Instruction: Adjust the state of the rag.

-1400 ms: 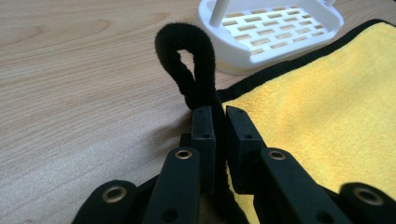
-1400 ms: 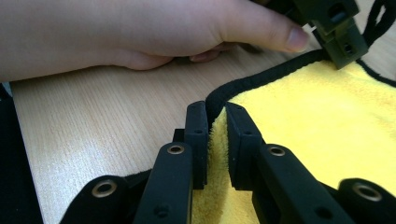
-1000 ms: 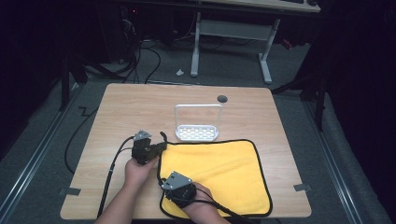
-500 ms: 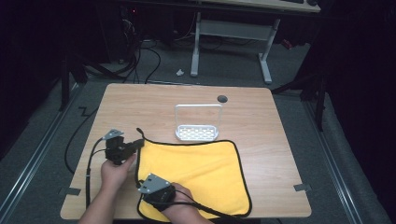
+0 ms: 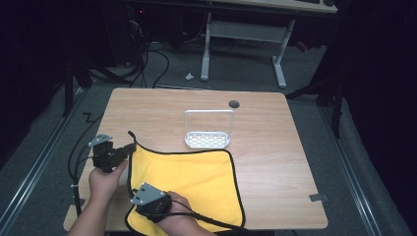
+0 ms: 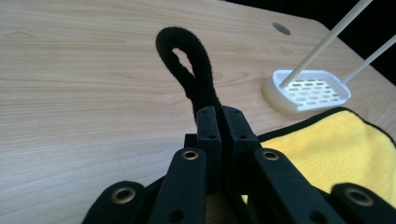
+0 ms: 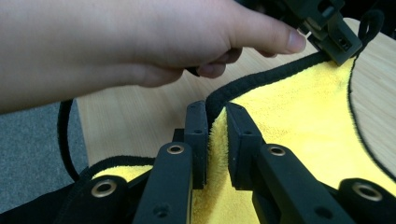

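Nearest the person, the right gripper point(image 5: 156, 205) pinches the near left corner of the yellow cloth point(image 5: 196, 177), its jaws pressed on a fold of the black-trimmed edge; the right gripper view shows the pile bunched between the pads point(image 7: 198, 135). A hold this low on the hem probably serves to anchor that corner, so the cloth can be dragged or drawn taut without slipping.

Just beyond it, at the cloth's far left corner, the left gripper point(image 5: 129, 148) has its jaws pressed together on the base of the black hanging loop point(image 6: 184, 56), which stands up above the fingertips in the left gripper view. Gripping beside the loop gives a firm, thick bit of trim to pull on. With both left corners held, the left edge point(image 7: 261, 79) runs as a raised line between the two grippers, which suggests the cloth is being shifted or readied for a fold.

The cloth itself lies flat on the wooden table point(image 5: 275, 128), spread over its near half. Past the cloth's far edge, just beside it, stands the white rack point(image 5: 208, 132), its slotted tray and wire hoop clear of the fabric, likely kept out of the way.
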Demonstrator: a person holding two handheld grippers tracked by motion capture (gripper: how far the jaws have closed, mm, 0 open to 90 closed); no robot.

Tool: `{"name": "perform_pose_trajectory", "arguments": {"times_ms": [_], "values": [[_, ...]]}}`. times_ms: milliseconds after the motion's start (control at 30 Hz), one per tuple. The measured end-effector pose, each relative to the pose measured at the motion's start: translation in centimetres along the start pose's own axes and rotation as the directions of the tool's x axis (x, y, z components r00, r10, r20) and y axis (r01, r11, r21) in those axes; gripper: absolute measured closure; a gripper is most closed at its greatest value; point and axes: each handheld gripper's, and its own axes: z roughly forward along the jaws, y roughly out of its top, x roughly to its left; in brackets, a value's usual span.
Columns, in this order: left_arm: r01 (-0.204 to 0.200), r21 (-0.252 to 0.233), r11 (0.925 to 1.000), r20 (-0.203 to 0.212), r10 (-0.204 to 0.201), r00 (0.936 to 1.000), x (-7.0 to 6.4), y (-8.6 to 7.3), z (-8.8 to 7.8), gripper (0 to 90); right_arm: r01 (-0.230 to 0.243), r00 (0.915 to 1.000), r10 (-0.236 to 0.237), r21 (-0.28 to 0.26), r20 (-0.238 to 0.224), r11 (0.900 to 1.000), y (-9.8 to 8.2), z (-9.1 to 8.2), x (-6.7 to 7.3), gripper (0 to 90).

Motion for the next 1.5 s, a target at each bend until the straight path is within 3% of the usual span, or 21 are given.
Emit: {"name": "perform_pose_trajectory", "arguments": {"times_ms": [200, 333, 467, 500, 700, 1200, 1500], "values": [[-0.016, -0.018, 0.9997, 0.017, 0.016, 0.9997, -2.2, 0.5, 1.2, 86.2, -0.012, 0.9991, 0.013, -0.020, 0.040, 1.000, -0.7, -2.2, -1.1, 80.8], [-0.028, -0.018, 0.9994, 0.014, 0.028, 0.9995, -4.5, 1.2, 2.6, 86.2, -0.025, 0.9967, 0.027, -0.024, 0.076, 0.999, -1.6, -4.0, -2.2, 80.8], [-0.022, -0.024, 0.9995, 0.019, 0.023, 0.9996, -5.8, 1.4, 3.5, 86.1, -0.034, 0.9923, 0.037, -0.023, 0.119, 0.999, -2.7, -5.9, -3.4, 80.8], [-0.037, -0.018, 0.9991, 0.021, 0.038, 0.9991, -6.8, 1.4, 4.2, 86.1, -0.040, 0.9909, 0.043, -0.024, 0.128, 0.999, -3.1, -6.3, -3.7, 80.8], [-0.055, -0.006, 0.9984, 0.036, 0.056, 0.9978, -9.4, 1.4, 6.0, 86.0, -0.080, 0.9820, 0.081, -0.015, 0.171, 0.997, -5.2, -8.8, -5.2, 80.8], [-0.103, -0.011, 0.9946, 0.095, 0.104, 0.9901, -15.0, 0.7, 7.9, 85.6, -0.116, 0.9657, 0.120, -0.029, 0.231, 0.993, -8.1, -13.7, -6.4, 80.7], [-0.124, 0.048, 0.9912, 0.118, 0.117, 0.9860, -17.7, 0.5, 11.6, 85.3, -0.164, 0.9516, 0.154, 0.016, 0.266, 0.986, -10.9, -15.4, -7.4, 80.5]]}}
